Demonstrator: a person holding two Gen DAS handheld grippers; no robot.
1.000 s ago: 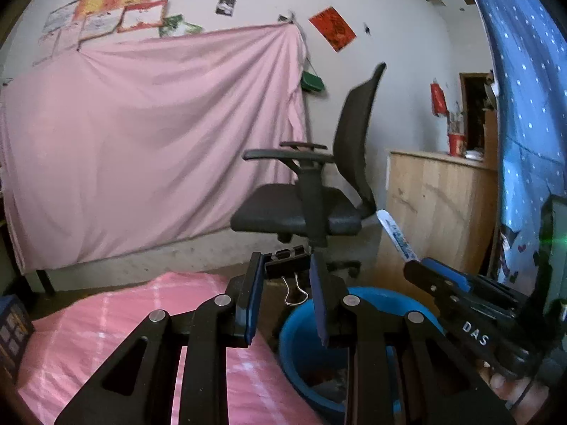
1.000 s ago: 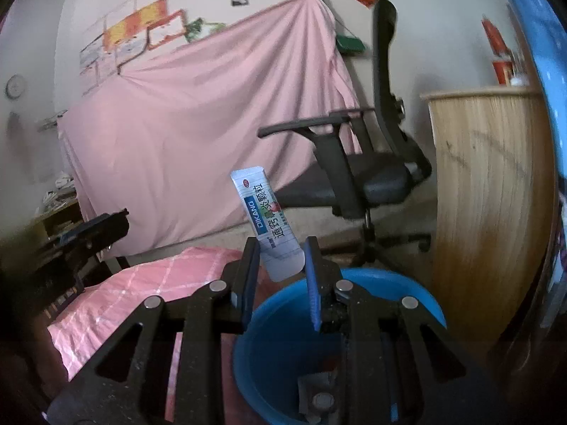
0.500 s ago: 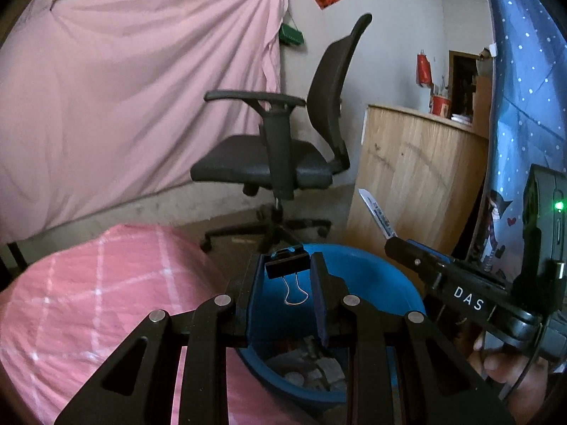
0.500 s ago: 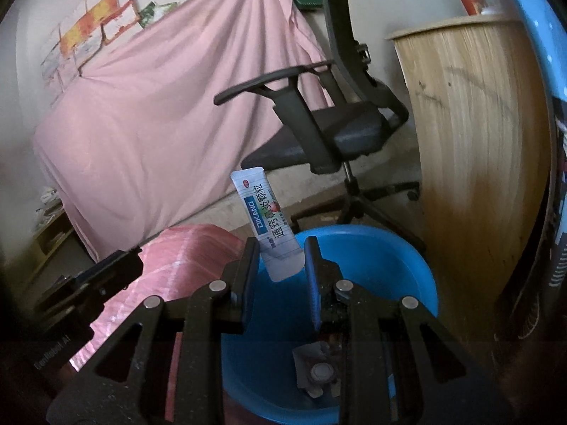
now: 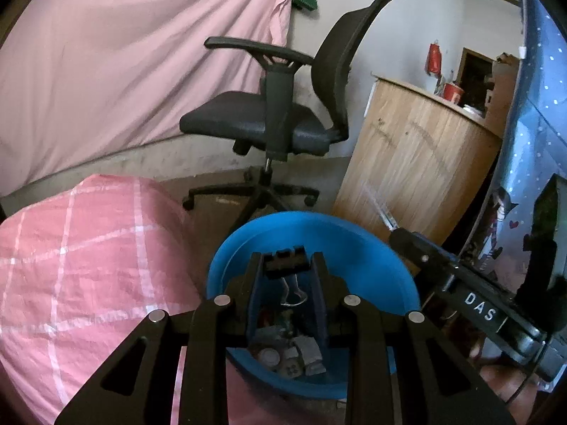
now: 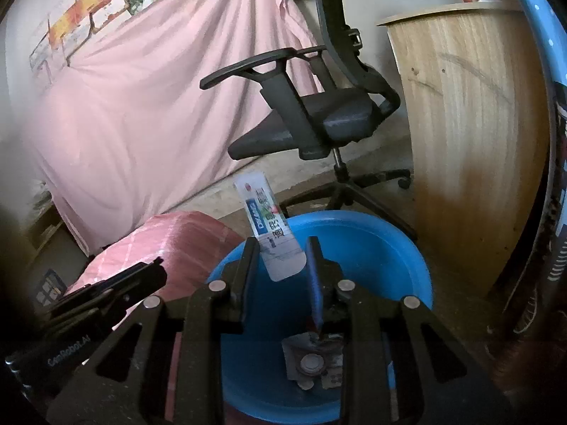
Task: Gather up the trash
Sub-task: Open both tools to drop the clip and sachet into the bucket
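A blue plastic tub (image 5: 372, 269) (image 6: 382, 248) stands on the floor with bits of trash (image 5: 294, 350) (image 6: 312, 361) at its bottom. My left gripper (image 5: 285, 265) is shut on a black binder clip (image 5: 285, 265) and holds it over the tub. My right gripper (image 6: 281, 258) is shut on a white and blue sachet (image 6: 271, 226) above the tub's near rim. The right gripper also shows in the left wrist view (image 5: 460, 283), and the left gripper in the right wrist view (image 6: 106, 294).
A pink checked cloth (image 5: 78, 265) (image 6: 177, 244) covers a surface left of the tub. A black office chair (image 5: 276, 120) (image 6: 319, 113) stands behind the tub. A wooden cabinet (image 5: 414, 163) (image 6: 471, 124) is at the right. A pink sheet (image 5: 124, 53) hangs behind.
Both grippers have tilted down and moved over the blue tub, each still holding its item. The tub's inside and the trash in it show more now.
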